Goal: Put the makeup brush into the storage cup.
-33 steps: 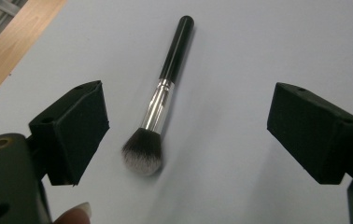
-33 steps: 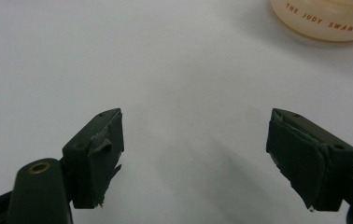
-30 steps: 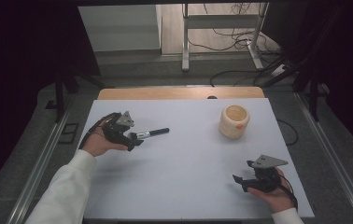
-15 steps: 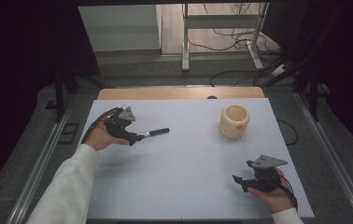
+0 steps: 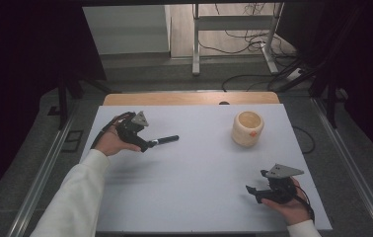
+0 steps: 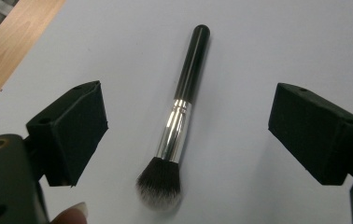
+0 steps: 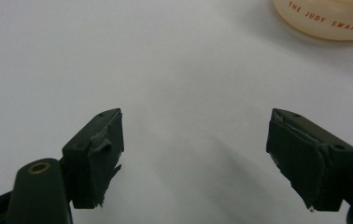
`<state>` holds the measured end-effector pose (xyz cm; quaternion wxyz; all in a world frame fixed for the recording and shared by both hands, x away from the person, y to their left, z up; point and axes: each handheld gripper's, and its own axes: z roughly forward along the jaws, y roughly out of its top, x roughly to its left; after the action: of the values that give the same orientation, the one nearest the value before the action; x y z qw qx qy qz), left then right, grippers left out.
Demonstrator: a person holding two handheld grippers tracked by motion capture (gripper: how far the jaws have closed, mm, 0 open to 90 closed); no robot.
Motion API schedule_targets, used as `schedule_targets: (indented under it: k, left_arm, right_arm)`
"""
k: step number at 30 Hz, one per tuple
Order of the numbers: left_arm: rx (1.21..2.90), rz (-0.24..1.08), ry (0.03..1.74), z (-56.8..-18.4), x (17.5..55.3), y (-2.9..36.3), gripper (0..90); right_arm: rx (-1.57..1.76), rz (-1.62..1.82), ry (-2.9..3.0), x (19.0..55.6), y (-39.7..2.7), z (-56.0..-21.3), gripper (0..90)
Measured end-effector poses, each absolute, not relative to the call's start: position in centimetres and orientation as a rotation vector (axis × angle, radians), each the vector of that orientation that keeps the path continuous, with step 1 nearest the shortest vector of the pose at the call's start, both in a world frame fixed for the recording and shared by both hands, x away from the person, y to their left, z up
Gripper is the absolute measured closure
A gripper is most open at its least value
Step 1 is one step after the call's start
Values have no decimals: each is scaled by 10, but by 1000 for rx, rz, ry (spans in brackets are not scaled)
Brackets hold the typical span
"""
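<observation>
Left gripper view: the left gripper (image 6: 188,135) has its jaws spread wide astride a makeup brush (image 6: 177,121) lying on the white table (image 6: 282,46); the right gripper (image 7: 193,154) likewise stands agape over bare table.

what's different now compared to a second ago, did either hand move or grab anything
Hardly anything moved. The left gripper stays over the makeup brush, shifting only slightly; in the left gripper view its jaws stand open on either side of the brush, which lies flat on the table, not gripped. The right gripper stayed put, open and empty. The cream cup has not moved.
</observation>
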<state>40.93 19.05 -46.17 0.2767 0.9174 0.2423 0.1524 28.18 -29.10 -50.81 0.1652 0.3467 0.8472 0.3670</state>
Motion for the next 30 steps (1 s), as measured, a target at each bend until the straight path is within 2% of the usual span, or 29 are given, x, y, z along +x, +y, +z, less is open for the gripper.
schedule_targets:
  k: [8, 30]
  left_arm:
    - [2486, 451, 668, -463, 415, 190, 137]
    - [2556, 380, 663, -480, 435, 188, 169]
  right_arm:
    - [981, 1046, 2413, 282, -291, -508, 195]
    - [981, 1046, 2410, 282, -290, -508, 195]
